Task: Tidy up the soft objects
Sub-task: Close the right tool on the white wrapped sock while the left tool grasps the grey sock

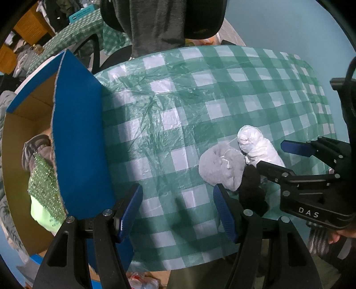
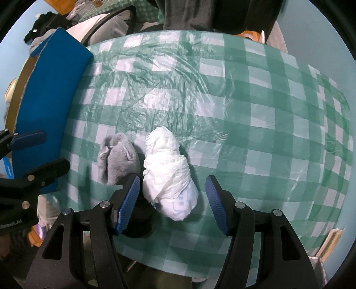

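A white rolled bundle [image 2: 169, 177] lies on the green checked tablecloth [image 2: 244, 111], with a grey soft ball [image 2: 118, 160] to its left and a black soft item [image 2: 140, 213] beside my left pad. My right gripper [image 2: 172, 204] is open, its pads on either side of the white bundle's near end. In the left wrist view, the white bundle [image 1: 258, 149], grey ball [image 1: 220, 166] and black item [image 1: 251, 189] lie at the right. My left gripper [image 1: 178, 211] is open and empty over the cloth. The right gripper [image 1: 273, 157] is seen open at the far right.
A blue-sided cardboard box [image 1: 77, 137] stands at the table's left edge, holding a green sequinned item [image 1: 44, 189] and a grey item [image 1: 35, 146]. It also shows in the right wrist view [image 2: 51, 89]. A black chair with grey cloth [image 1: 160, 20] stands behind the table.
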`<state>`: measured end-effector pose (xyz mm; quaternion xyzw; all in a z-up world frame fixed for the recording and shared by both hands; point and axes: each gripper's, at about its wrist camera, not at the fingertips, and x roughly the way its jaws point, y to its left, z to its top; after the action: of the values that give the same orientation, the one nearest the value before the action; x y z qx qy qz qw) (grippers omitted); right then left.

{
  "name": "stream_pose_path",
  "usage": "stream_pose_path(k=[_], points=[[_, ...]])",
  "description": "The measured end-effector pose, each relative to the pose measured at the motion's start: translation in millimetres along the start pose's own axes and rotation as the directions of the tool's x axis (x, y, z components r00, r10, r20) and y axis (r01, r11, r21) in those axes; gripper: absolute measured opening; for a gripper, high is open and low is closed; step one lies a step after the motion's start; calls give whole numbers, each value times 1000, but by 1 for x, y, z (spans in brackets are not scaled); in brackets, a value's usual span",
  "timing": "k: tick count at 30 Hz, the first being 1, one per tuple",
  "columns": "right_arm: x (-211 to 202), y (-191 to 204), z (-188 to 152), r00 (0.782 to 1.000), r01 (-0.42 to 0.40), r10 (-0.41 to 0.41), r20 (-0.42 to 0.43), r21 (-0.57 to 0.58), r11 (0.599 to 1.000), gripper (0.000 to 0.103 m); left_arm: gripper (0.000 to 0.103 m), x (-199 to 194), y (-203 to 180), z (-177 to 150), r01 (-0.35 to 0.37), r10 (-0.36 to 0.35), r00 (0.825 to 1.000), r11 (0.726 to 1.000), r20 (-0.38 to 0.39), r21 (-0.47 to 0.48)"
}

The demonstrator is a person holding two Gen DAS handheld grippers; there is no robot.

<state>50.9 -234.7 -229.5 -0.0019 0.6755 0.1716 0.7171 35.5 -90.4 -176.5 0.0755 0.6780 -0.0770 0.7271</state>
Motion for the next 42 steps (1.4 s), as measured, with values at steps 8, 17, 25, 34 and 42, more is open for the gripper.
stream_pose_path(k=[8, 17, 25, 34, 42], points=[[13, -1, 1, 1000, 10, -10, -19, -12, 1000, 62, 67, 8, -6, 6, 6, -5, 1000, 1000, -20, 25], [3, -20, -1, 999, 44, -44, 12, 20, 999, 42, 80, 3, -19, 16, 40, -39, 999, 998, -8, 58], [-14, -44, -12, 998, 51, -54, 31, 76, 996, 42, 80, 12, -29, 27, 84, -82, 996, 995, -31, 59], [-22, -57, -23, 998, 51, -54, 23, 119, 992, 42, 80, 39, -38, 32, 104, -99, 991, 994, -92, 43], [-23, -51, -29, 999, 43, -46, 18, 123, 991, 42, 80, 53, -38, 27, 87, -84, 991, 996, -100, 24]])
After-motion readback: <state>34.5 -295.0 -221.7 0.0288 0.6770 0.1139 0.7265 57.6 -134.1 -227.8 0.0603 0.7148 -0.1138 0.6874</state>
